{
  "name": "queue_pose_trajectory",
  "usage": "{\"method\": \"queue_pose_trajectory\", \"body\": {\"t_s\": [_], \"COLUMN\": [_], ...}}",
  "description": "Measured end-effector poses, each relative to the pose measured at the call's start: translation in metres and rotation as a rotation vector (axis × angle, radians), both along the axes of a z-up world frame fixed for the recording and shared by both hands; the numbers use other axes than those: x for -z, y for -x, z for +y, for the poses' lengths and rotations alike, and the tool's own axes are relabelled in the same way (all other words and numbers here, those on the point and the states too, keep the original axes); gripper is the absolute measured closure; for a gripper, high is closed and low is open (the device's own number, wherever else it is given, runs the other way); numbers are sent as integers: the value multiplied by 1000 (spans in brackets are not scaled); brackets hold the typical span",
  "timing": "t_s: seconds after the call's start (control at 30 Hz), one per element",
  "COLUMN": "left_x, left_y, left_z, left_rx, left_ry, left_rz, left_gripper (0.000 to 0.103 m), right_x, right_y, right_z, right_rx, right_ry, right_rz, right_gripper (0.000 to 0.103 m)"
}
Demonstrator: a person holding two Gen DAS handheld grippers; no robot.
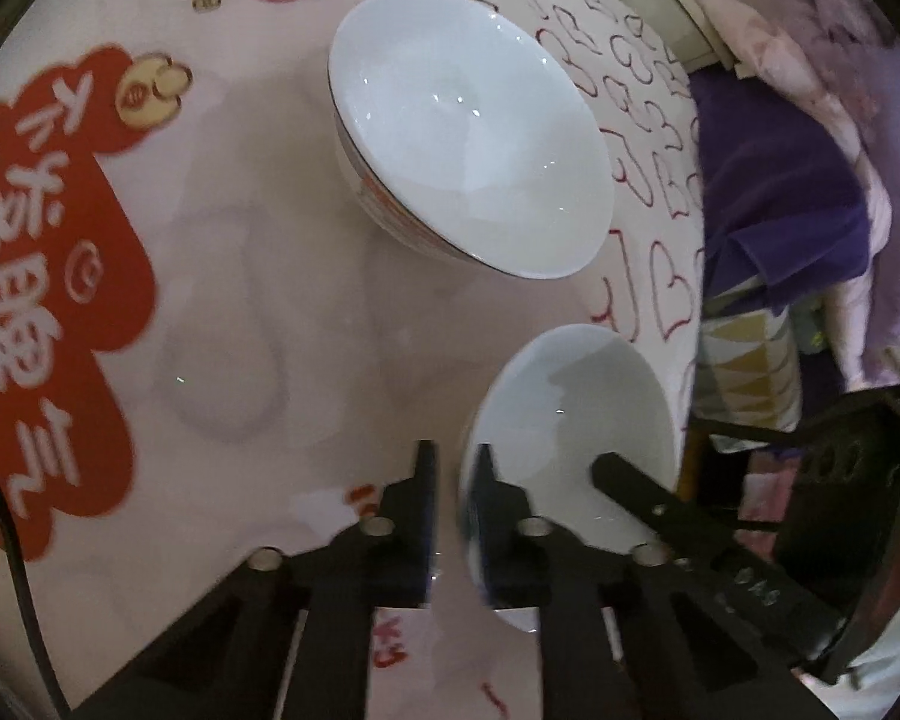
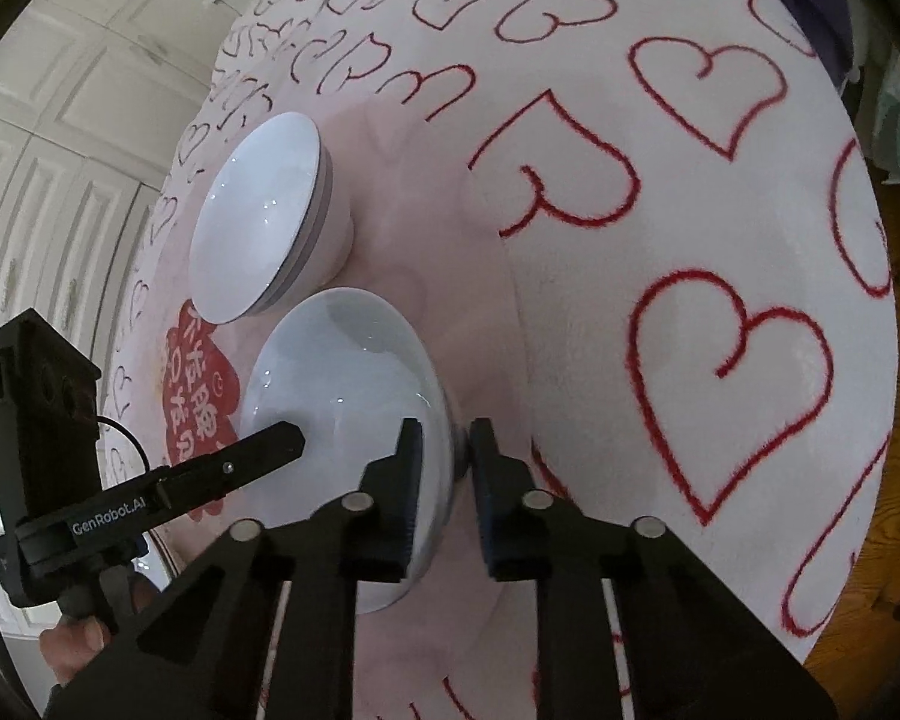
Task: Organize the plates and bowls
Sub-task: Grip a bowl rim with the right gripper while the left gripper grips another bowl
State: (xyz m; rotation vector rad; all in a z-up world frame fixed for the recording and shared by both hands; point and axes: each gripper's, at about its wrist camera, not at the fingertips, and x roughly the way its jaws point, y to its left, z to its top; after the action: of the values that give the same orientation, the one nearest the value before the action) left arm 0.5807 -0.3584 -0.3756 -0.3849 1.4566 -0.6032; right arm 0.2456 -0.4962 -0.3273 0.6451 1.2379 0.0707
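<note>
A small white bowl (image 1: 576, 414) (image 2: 342, 372) stands on the heart-printed tablecloth (image 2: 690, 180). My left gripper (image 1: 453, 480) is shut on its rim, one finger inside the bowl and one outside. On the opposite side my right gripper (image 2: 444, 450) is shut on the rim in the same way. The left gripper (image 2: 282, 441) shows in the right wrist view, reaching into the bowl from the left. A right finger (image 1: 630, 483) shows inside the bowl in the left wrist view. Just beyond stands a stack of larger white bowls (image 1: 468, 138) (image 2: 258, 228).
A red printed patch (image 1: 60, 300) marks the cloth beside the bowls. The table edge runs close to the small bowl, with purple bedding (image 1: 780, 198) past it. White cabinet doors (image 2: 60, 150) stand behind the table. A hand (image 2: 72, 642) holds the left gripper's handle.
</note>
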Motion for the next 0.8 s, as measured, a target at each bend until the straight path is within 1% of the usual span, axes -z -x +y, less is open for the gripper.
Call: {"method": "queue_pose_trajectory", "body": {"t_s": [0.13,0.23,0.33,0.43,0.57,0.67,0.8], "left_x": [-1,-5,-14,-30,-60,-86,-108], "left_y": [3,8,19,30,52,78,116], "left_z": [2,10,16,29,56,84,122], "left_rx": [-11,-12,-16,-28,-54,-73,-105], "left_ry": [-1,7,13,18,27,31,31], "left_rz": [-35,-40,-46,-71,-111,-145,-177], "left_gripper": [101,101,101,101,100,99,99], "right_x": [-5,-9,-17,-30,-56,-76,-95], "right_y": [4,10,16,23,38,52,71], "right_z": [6,9,15,26,49,69,98], "right_rx": [-12,-10,-12,-24,-58,-86,-126], "right_ry": [36,33,37,39,41,42,44], "right_rz": [-7,-14,-29,-50,-87,-114,-135], "right_gripper": [91,91,91,91,91,91,91]}}
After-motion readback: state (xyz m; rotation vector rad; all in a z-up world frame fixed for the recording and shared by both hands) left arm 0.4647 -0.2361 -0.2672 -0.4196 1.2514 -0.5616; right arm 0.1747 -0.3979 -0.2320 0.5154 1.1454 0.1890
